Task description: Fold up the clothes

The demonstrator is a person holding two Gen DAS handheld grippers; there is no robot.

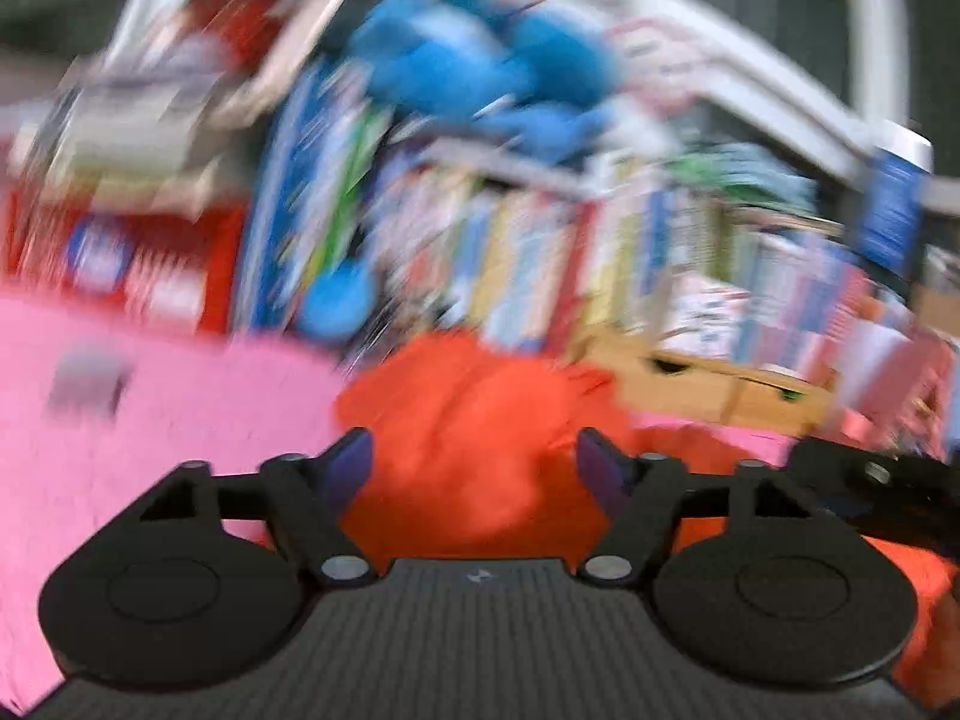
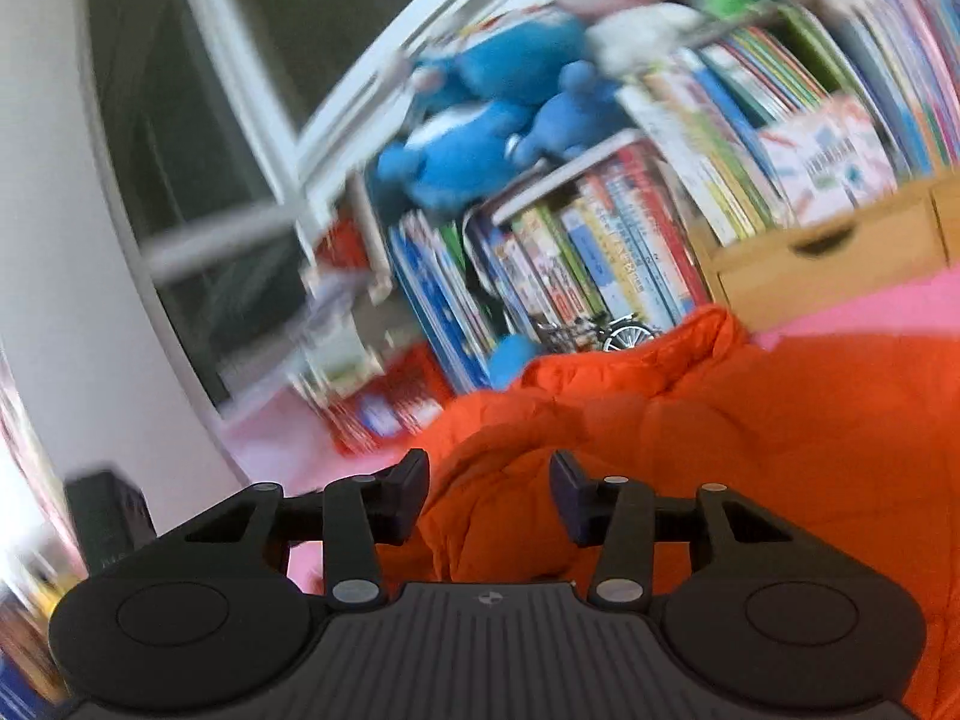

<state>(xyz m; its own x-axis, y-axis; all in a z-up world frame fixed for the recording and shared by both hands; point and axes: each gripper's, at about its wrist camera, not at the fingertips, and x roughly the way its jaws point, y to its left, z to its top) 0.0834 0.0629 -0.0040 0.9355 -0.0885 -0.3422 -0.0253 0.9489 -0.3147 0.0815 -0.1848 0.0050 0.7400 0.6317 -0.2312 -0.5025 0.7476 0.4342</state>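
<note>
1. My left tongs (image 1: 474, 468) stand parted, with a ridge of the orange padded jacket (image 1: 480, 420) bulging up between the pads; I see no pad pressing on cloth, so I call them released. This view is badly smeared, so I would not swear to contact.
2. My right tongs (image 2: 489, 495) are narrower but also not clamped: a fold of the jacket (image 2: 690, 438) fills the gap, and the left pad looks to be just touching it while the right pad shows a sliver of clearance.
3. The jacket lies heaped on the pink surface (image 1: 150, 396), whether tabletop or bed I cannot tell. It is rumpled, not spread flat, and rises to a peak just in front of the bookshelf (image 2: 600, 264).
4. Taking the jacket as my landmark: both tongs sit at its near edge, the left ones over the middle bulge, the right ones near its left-hand side with most of the cloth stretching off to the right.
5. I judge it light, soft and puffy, with a slick quilted shell. It will spring back and slide, so a shallow pinch may slip.
6. Best hold, I think: a seam or hem edge, gathered deep between the pads.
</note>
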